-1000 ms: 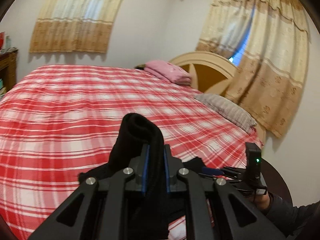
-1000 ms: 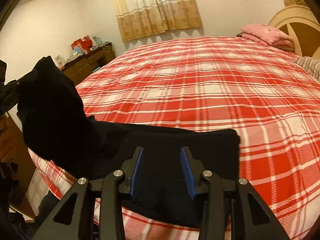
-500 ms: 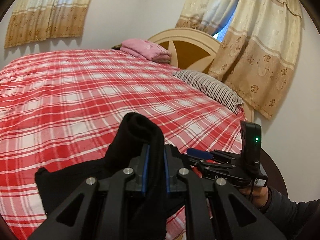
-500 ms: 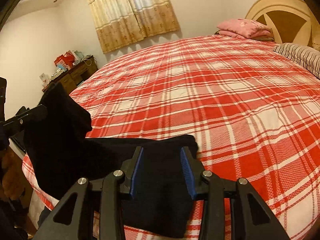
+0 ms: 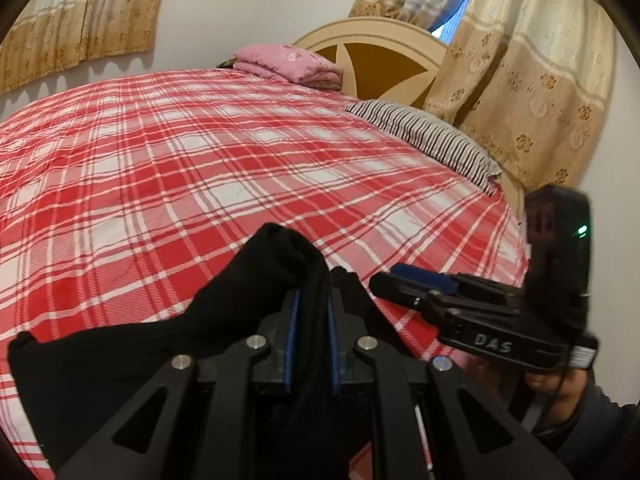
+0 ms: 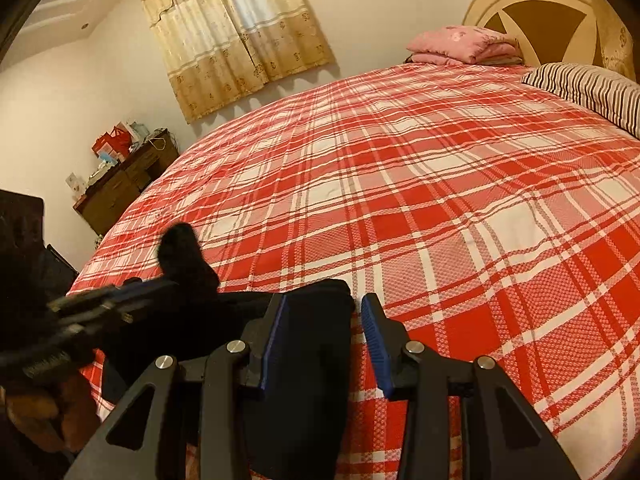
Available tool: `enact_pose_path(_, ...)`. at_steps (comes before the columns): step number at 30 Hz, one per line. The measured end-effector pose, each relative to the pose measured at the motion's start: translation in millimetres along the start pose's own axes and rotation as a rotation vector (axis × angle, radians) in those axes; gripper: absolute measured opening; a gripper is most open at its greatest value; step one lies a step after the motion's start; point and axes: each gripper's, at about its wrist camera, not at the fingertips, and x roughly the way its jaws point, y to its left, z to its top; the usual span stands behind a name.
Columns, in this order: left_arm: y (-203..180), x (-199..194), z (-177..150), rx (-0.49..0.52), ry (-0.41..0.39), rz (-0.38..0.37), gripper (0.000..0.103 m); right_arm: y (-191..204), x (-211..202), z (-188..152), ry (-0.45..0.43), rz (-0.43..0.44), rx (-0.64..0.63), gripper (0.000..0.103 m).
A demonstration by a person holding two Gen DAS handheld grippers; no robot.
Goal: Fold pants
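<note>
The black pants lie folded near the bed's front edge. My left gripper is shut on a raised bunch of their cloth, which sticks up past the blue pads. In the right wrist view the left gripper is blurred at the left, with the bunch above it. My right gripper stands open low over the pants' right end. A gap shows between the cloth and its right pad. From the left wrist view, the right gripper sits close by on the right, held by a hand.
The bed has a red plaid sheet. A folded pink blanket and a striped pillow lie by the cream headboard. A cluttered wooden dresser stands past the bed's left side. Curtains hang close on the right.
My left gripper has carried the bunch of pants rightward and lower, up close to the right gripper. The flat black patch on the bed has become shorter. The right gripper stayed open.
</note>
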Motion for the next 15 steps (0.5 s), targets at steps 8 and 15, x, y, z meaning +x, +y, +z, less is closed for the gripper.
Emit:
enact_pose_path(8,-34,8,-11,0.143,-0.015,0.040,0.020,-18,-3,5,-0.029,-0.016,0.052,0.040)
enact_pose_path(15,-41,-19,-17,0.190,-0.079,0.049,0.060,-15,-10,9,-0.027,0.024,0.055,0.040)
